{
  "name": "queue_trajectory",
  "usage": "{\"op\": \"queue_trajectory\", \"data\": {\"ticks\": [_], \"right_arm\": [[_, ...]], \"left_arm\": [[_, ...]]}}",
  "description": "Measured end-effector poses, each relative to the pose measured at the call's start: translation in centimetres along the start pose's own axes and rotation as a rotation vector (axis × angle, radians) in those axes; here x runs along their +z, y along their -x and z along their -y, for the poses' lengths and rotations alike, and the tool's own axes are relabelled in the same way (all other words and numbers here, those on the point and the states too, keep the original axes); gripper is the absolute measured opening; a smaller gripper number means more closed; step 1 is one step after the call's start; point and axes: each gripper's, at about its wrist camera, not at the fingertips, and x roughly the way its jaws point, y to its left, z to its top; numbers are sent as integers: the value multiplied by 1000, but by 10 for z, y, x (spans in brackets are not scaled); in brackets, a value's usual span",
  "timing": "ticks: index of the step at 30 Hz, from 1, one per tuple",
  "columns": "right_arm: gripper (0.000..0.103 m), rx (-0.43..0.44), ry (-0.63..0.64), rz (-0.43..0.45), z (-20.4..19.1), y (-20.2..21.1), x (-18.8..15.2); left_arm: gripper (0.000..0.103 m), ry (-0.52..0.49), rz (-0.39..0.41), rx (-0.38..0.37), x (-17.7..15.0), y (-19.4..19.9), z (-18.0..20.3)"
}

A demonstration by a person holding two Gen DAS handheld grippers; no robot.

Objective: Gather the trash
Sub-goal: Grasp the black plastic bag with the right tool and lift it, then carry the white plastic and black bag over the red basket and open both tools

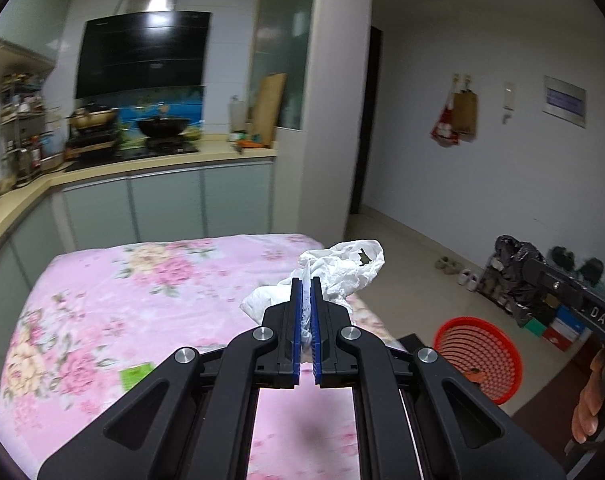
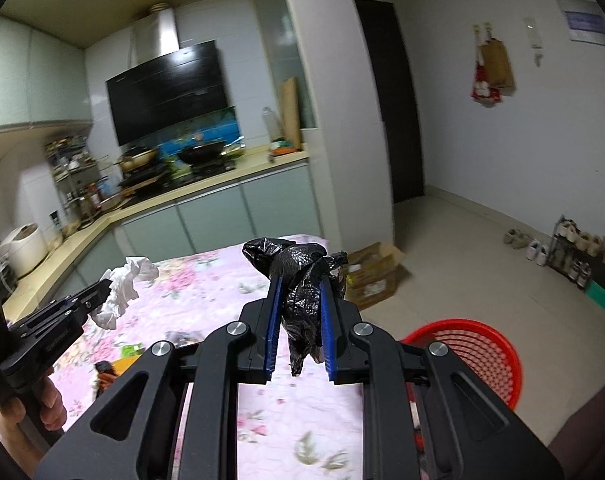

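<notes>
The left gripper (image 1: 306,282) is clamped on a crumpled white tissue (image 1: 342,268), held above a floral tablecloth (image 1: 142,280). The right gripper (image 2: 302,284) is clamped on a wad of what looks like black plastic (image 2: 302,276). A red basket (image 2: 482,356) sits on the floor just beside the table.

Crumpled white paper (image 1: 342,268), black bag (image 2: 302,276)

A lived-in home kitchen, open to a hallway. Shown by the black range hood (image 1: 142,54), a wok (image 1: 164,126) and a pan (image 1: 92,114) on the stove, a beige counter (image 1: 174,160) over pale cabinets, a rice cooker (image 2: 22,248), shoes (image 2: 530,246) along the wall, bags (image 1: 456,118) hung on hooks.
</notes>
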Motion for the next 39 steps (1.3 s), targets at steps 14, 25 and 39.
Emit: {"op": "queue_trajectory", "data": {"ticks": [14,25,39], "right_arm": [[18,-183,-99,1,81,15,-6],[18,-262,-214,-121,147,-11,-36],[47,-236,-360,-307,195,-70,-72]], "left_arm": [[4,-123,-64,-202,-7,-53,111],[4,-180,-218,-328,-44,-119,183],[46,-167,-362,-407,-87,-175,211]]}}
